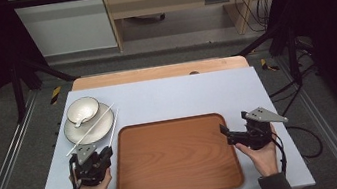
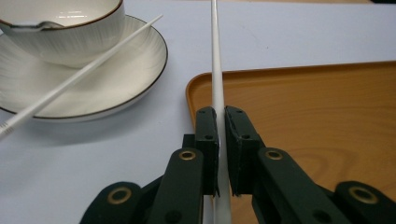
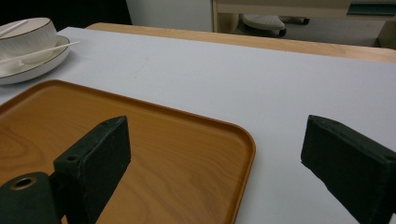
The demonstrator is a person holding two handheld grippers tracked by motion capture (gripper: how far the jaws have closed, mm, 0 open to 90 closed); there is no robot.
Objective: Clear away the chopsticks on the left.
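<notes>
Pale table (image 1: pixel 167 99), wooden tray (image 1: pixel 176 159)

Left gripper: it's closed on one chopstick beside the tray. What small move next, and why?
Probably lift the left gripper straight up a little. Its jaws already pinch the white chopstick, which lies along the wooden tray's left rim, so raising it should clear the rim. The second chopstick rests on the saucer.

The tray (image 1: pixel 176 159) looks like smooth satin wood (grain visible), the bowl (image 2: pixel 65 28) glossy ribbed ceramic.
</notes>
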